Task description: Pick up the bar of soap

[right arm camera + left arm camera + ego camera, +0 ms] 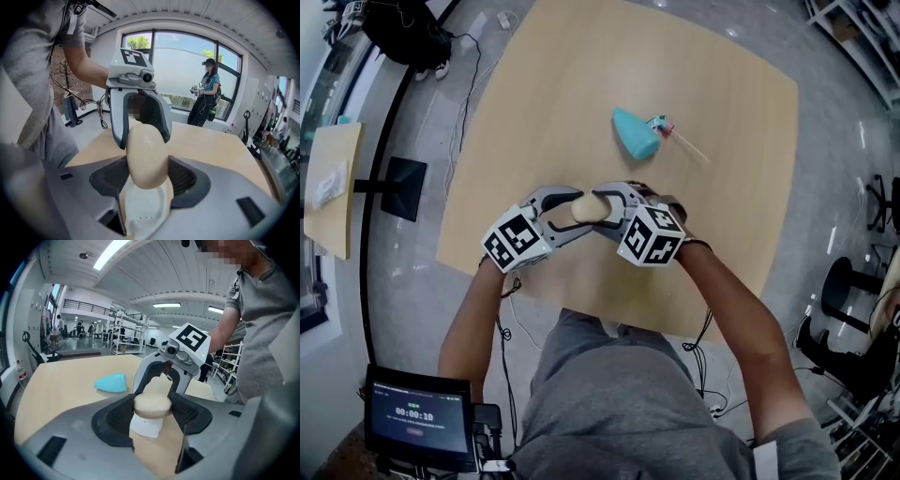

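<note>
In the head view, the bar of soap [584, 207] is hanging clear of the table [722, 187], over its 6 o'clock edge. The left gripper [577, 214] is pointing in at it from 8 o'clock and the right gripper [602, 208] from 4 o'clock, and a teal object [635, 133] is lying at 1 o'clock. The likely fault is a drop: the bar looks smooth and rounded, so any release by one claw before the other is pressing would be letting it slip past the table edge. In the left gripper view, the left jaws are standing wide apart around the bar, pads beside its edges and showing no firm press. In the right gripper view, the right jaws are clamping the bar's broad faces and carrying it.
</note>
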Tool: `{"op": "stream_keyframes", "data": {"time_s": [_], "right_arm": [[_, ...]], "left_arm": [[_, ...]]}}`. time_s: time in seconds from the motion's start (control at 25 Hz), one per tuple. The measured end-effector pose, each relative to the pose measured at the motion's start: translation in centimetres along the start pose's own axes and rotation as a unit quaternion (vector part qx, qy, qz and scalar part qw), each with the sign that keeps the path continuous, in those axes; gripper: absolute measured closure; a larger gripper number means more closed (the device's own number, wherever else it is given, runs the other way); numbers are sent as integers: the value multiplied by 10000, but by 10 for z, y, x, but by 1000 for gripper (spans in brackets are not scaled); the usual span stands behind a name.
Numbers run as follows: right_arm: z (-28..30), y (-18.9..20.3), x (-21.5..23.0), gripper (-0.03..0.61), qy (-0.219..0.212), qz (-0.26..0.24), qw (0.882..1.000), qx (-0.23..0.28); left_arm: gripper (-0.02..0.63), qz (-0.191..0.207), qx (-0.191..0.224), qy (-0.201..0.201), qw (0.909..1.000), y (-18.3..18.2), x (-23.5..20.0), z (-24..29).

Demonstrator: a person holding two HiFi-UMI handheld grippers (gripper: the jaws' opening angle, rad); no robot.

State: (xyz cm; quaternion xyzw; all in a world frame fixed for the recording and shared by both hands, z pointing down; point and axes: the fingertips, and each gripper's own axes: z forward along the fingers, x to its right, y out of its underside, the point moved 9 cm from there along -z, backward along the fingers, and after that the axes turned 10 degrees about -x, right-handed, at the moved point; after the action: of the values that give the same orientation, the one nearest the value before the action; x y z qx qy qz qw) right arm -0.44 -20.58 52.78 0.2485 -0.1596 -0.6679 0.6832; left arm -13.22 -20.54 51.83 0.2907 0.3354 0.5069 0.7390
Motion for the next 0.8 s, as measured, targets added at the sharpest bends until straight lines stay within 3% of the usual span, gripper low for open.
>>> {"op": "stream_keyframes", "data": {"time_s": [0.28, 0.52, 0.8], "right_arm": [[13, -21, -9, 319, -90, -246, 9997, -19], [59, -66, -15, 319, -214, -503, 9983, -198], [91, -72, -29, 319, -472, -680, 9958, -386]], "left_arm": [[362, -51, -4, -244, 9997, 18, 7, -20], [362, -210, 15, -435, 9988, 65, -5, -58], [362, -524, 24, -518, 9973, 102, -2, -61]]}}
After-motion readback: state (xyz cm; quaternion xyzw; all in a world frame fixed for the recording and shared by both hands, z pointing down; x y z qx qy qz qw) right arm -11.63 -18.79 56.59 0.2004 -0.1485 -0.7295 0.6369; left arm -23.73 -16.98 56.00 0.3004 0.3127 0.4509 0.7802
